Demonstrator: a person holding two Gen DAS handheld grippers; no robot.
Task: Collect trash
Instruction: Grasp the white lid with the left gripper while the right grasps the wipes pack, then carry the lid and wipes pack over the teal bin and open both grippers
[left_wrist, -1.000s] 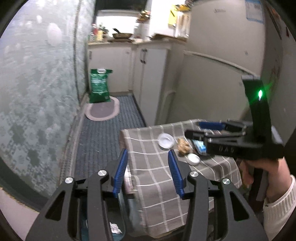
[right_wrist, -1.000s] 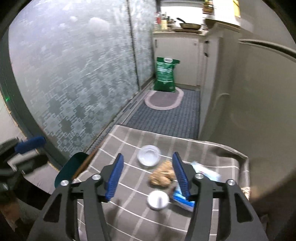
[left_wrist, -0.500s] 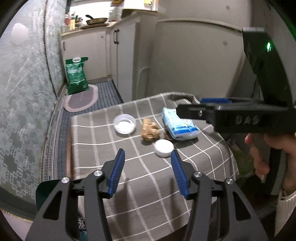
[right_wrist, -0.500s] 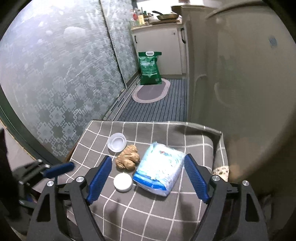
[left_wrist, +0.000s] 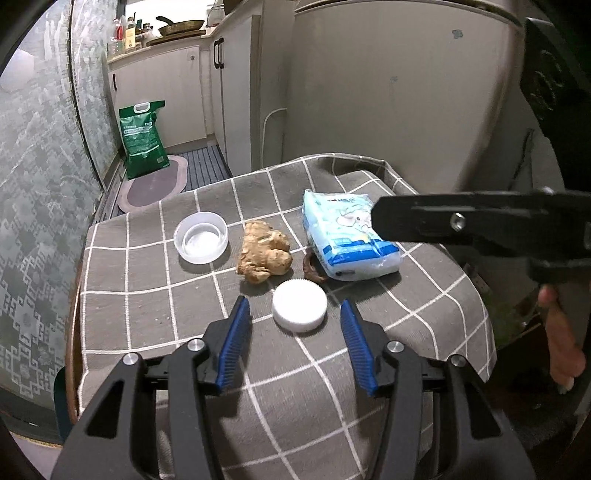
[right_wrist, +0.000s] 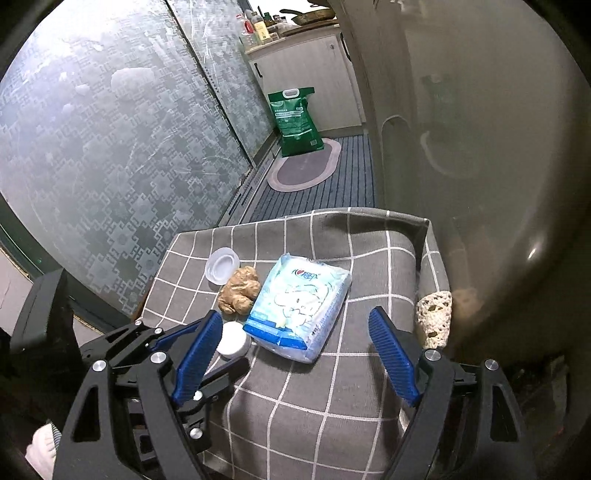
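On the grey checked tablecloth (left_wrist: 147, 302) lie a white cap (left_wrist: 300, 305), a knob of ginger (left_wrist: 264, 251), a clear plastic lid (left_wrist: 201, 238), a small brown scrap (left_wrist: 313, 266) and a blue-white tissue pack (left_wrist: 349, 230). My left gripper (left_wrist: 294, 314) is open and empty, its fingers on either side of the white cap and just short of it. My right gripper (right_wrist: 295, 321) is open wide and empty, just in front of the tissue pack (right_wrist: 299, 306). The ginger (right_wrist: 239, 290), lid (right_wrist: 222, 265) and cap (right_wrist: 233, 339) also show in the right wrist view.
A white fridge (left_wrist: 388, 92) stands right behind the table. A patterned glass door (right_wrist: 110, 147) runs along the left. A green sack (left_wrist: 142, 138) and an oval mat (left_wrist: 151, 186) lie on the floor by the cabinets. A porous sponge-like lump (right_wrist: 435, 319) sits at the table's right edge.
Both grippers have moved in closer over the table. The left one now brackets the white cap. The right one has closed in on the tissue pack.
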